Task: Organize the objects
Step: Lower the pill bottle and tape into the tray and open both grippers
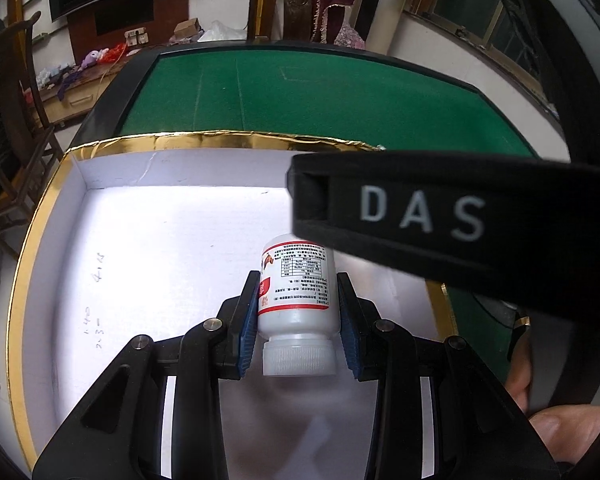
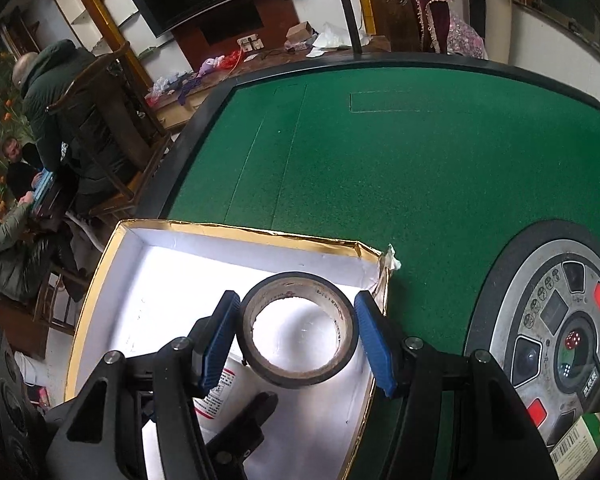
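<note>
A green table [image 2: 380, 168] carries a white box with a gold rim [image 1: 36, 216], and both grippers hang over its open inside. The right gripper [image 2: 296, 336] has its blue pads pressed on either side of a black roll of tape [image 2: 298, 328], held above the box's right part. The left gripper [image 1: 298, 320] is clamped on a white bottle [image 1: 300, 300] with a red-edged label, cap toward the camera, over the box floor.
</note>
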Demonstrator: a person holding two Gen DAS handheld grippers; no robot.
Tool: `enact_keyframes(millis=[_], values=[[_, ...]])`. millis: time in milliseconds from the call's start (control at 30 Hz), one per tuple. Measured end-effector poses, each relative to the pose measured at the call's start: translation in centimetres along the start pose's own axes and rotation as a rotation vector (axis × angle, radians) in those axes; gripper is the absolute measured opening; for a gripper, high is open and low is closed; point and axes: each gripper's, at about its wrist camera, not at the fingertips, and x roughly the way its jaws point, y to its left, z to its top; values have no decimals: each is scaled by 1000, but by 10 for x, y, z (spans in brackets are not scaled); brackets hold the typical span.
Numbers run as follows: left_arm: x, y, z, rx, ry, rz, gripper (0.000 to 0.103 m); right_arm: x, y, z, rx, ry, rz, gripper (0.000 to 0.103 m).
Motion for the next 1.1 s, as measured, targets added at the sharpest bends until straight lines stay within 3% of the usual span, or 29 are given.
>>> enact_keyframes(millis=[267,500,733,867,1100], values=[[2,2,0,-8,2,-3,35,3,0,3,-10,-2,-8,62],[-18,0,-14,26,-18,-11,35,-13,-11,-6,36,-15,80,62],[-48,2,-27,9,-48,-66,35,-55,-27,-36,51,-50,171,62],[-60,2,-39,-8,-25,-72,35,-82,-42,-63,43,-66,215,63],[-95,-3,-82,14,-60,-82,35,-129,-90,-118,23,-80,206,65]])
